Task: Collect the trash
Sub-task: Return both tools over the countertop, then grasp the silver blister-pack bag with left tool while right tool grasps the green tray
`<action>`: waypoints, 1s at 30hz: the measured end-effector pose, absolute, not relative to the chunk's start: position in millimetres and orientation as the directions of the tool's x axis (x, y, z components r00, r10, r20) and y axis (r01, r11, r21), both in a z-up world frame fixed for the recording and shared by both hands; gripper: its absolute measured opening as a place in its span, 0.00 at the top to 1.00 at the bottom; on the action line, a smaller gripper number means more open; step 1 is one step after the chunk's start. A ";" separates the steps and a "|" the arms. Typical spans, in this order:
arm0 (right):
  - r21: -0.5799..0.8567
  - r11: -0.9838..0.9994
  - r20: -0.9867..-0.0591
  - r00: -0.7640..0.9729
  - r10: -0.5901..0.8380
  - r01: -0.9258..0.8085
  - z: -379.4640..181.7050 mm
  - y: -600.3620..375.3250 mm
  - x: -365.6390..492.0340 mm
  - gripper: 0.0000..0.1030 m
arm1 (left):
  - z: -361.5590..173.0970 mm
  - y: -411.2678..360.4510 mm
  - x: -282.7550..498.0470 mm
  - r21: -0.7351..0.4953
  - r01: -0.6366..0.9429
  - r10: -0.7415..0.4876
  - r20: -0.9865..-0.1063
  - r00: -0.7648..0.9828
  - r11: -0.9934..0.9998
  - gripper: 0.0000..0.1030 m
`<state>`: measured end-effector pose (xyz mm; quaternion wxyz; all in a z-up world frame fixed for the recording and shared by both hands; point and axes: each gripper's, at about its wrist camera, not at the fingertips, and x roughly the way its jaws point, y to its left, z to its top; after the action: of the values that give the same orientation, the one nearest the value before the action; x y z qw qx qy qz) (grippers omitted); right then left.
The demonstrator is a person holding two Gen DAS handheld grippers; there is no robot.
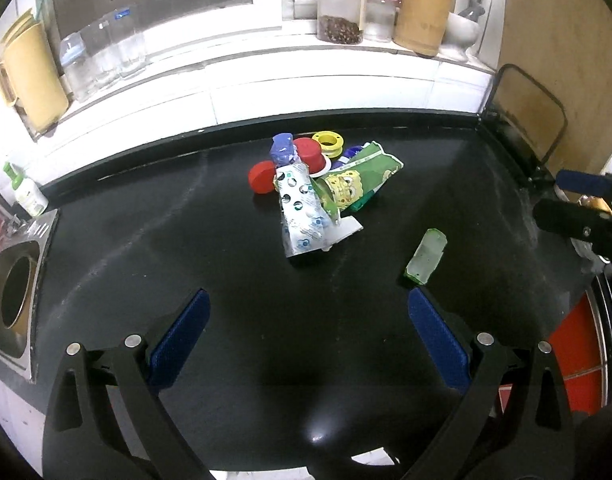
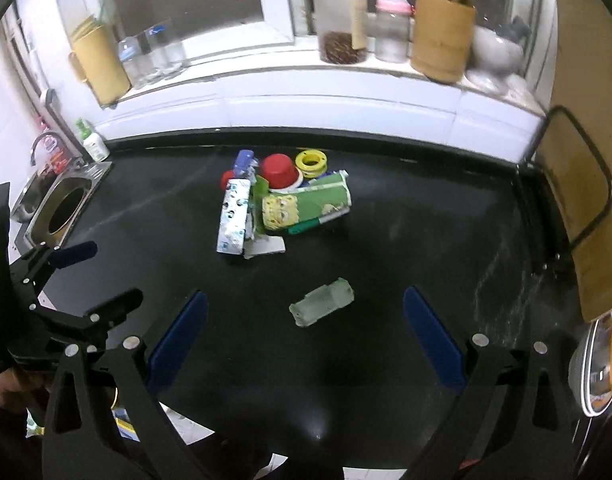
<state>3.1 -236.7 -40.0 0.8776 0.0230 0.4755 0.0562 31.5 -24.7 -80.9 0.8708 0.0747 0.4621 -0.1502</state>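
A pile of trash lay in the middle of the black counter [image 1: 146, 240]. A white wrapper with dots [image 1: 302, 216] lay flat at the front. A green cartoon packet [image 1: 357, 182] leaned beside it. Two red caps [image 1: 307, 154] and a yellow ring [image 1: 326, 142] sat behind. A small clear green piece [image 2: 321, 307] lay alone, nearer.

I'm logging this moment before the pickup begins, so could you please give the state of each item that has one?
Left gripper: open, empty.
Right gripper: open, empty.
Clear wrapper: lying flat, apart from the pile.
Green packet: crumpled, lying on the pile.
White packet: flattened, lying on the pile.
Red cup: upside down.
Yellow ring: lying flat.
Jar: upright, nearly empty.
Baby bottle: upright, capped.
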 end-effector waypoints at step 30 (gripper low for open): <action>0.152 0.970 -0.970 0.216 0.110 0.187 -215.7 -246.8 79.9 0.08 | -213.9 -36.4 177.7 -0.083 0.326 -0.214 -0.896 0.389 0.942 0.07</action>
<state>79.9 -246.8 -215.7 0.7708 0.1189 0.6254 -0.0250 177.7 -36.4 -213.9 0.8316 0.0532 0.5285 -0.1623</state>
